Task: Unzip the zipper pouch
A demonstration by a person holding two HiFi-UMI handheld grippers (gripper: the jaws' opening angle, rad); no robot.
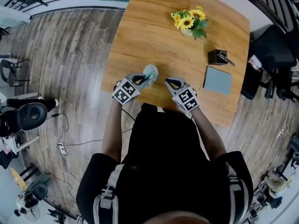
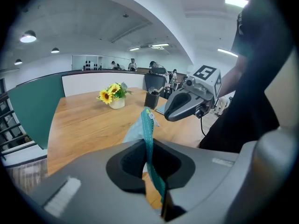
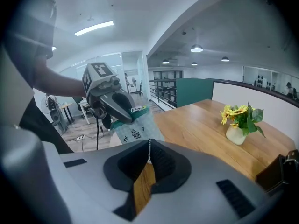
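Zipper pouch (image 1: 151, 72), pale blue-grey fabric with small dark prints and a teal zip band, hangs in my left gripper (image 1: 145, 79) above the near left corner of the light wooden table (image 1: 154, 31). In the left gripper view the tongs pinch the teal band edge-on. The small silver zip pull (image 2: 151, 119) sits at the top of the band, clear of the pads. Whether the pouch's lower edge touches the wood I cannot tell.

My right gripper (image 1: 169, 81) hovers just beside the pouch on its right, apart from it, over the table's near edge. Its tongs are pressed together with nothing between them.

Beyond the pouch I have a broad stretch of bare wood, reaching to the white vase of yellow sunflowers (image 1: 189, 22) at the far side. The black pen holder (image 1: 217, 56) and the flat grey-blue pad (image 1: 217, 80) sit near the right edge, well apart from both grippers. Left of the table edge lies grey plank floor (image 1: 70, 55).
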